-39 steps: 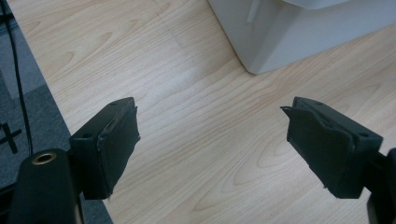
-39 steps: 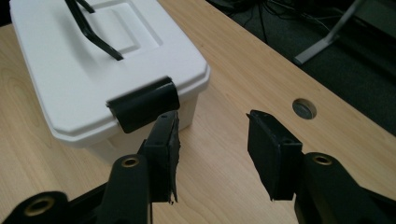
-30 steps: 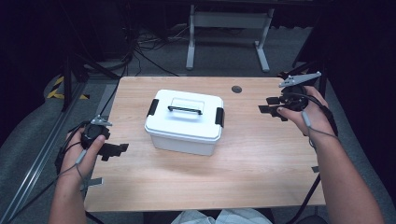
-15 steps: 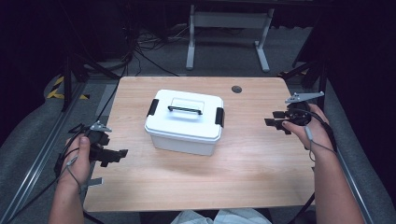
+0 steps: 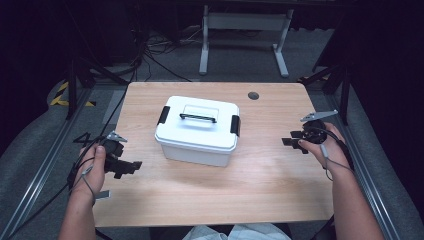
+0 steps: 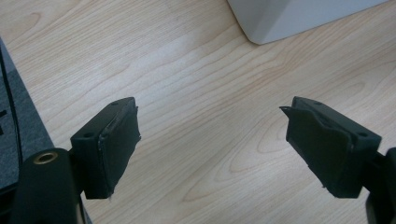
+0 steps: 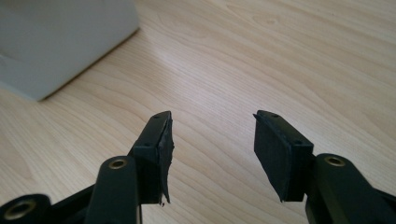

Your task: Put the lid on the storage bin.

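No readable txt, labels, brands or nos. anywhere: box (image 5: 197, 131) & table (image 5: 260, 185) both plain.

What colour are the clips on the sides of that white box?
Black. The clips on the white box show best in the high view.

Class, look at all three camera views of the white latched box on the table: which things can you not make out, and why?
- White box contents: high view, shut lid hides them.
- Box in the left gripper view: top edge cuts it off.
- Box in the right gripper view: blurred, cut off.
- Dark disc on the table: too small to identify.
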Demonstrator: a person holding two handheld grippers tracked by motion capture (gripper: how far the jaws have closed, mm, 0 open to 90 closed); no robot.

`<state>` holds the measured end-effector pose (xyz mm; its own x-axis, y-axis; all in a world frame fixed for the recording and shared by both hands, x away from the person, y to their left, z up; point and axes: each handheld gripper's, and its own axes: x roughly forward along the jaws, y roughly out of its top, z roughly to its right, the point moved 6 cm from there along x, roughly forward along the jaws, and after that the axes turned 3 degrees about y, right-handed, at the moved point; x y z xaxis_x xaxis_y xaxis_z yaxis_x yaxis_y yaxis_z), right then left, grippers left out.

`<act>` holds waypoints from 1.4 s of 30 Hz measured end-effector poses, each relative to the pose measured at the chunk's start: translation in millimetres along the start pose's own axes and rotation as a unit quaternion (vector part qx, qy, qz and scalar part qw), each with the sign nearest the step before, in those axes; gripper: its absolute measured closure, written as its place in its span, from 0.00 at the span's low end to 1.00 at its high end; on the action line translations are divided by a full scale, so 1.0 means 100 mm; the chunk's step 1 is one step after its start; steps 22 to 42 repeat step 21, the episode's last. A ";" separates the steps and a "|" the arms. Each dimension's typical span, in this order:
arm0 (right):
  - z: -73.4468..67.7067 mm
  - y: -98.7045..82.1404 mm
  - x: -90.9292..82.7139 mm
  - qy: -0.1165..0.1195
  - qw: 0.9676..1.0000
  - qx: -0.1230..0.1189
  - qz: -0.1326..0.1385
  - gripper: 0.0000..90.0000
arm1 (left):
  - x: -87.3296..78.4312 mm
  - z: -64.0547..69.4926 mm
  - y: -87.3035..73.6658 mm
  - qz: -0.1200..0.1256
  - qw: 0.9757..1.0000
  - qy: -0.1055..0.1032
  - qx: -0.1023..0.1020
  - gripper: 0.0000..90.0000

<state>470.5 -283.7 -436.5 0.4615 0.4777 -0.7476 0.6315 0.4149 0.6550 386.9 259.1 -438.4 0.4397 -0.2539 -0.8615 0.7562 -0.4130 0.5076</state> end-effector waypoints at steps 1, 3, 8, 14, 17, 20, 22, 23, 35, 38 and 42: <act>0.01 -0.03 0.02 0.001 1.000 0.003 -0.006 0.53 | 0.02 0.00 0.00 0.000 1.000 -0.001 0.003 0.20; 0.03 -0.12 0.08 -0.001 1.000 0.008 -0.021 0.53 | 0.03 0.00 0.00 -0.005 1.000 0.002 0.004 0.20; 0.13 -0.29 0.21 -0.024 0.998 0.011 -0.059 0.53 | 0.06 -0.02 0.01 -0.006 1.000 -0.001 0.002 0.20; 0.15 -0.38 0.25 -0.024 0.997 0.020 -0.077 0.52 | 0.07 -0.02 0.03 -0.008 1.000 -0.004 0.005 0.20; 0.17 -0.39 0.25 -0.029 0.996 0.016 -0.079 0.52 | 0.08 -0.01 0.03 -0.009 1.000 -0.004 0.006 0.20; 0.17 -0.40 0.25 -0.027 0.996 0.019 -0.080 0.52 | 0.08 -0.01 0.03 -0.008 1.000 -0.005 0.005 0.20; 0.17 -0.40 0.26 -0.029 0.996 0.017 -0.078 0.52 | 0.08 -0.02 0.03 -0.007 1.000 -0.003 0.006 0.20; 0.17 -0.40 0.26 -0.029 0.996 0.017 -0.078 0.52 | 0.08 -0.02 0.03 -0.007 1.000 -0.003 0.006 0.20; 0.17 -0.40 0.26 -0.029 0.996 0.017 -0.078 0.52 | 0.08 -0.02 0.03 -0.007 1.000 -0.003 0.006 0.20; 0.17 -0.40 0.26 -0.029 0.996 0.017 -0.078 0.52 | 0.08 -0.02 0.03 -0.007 1.000 -0.003 0.006 0.20; 0.17 -0.40 0.26 -0.029 0.996 0.017 -0.078 0.52 | 0.08 -0.02 0.03 -0.007 1.000 -0.003 0.006 0.20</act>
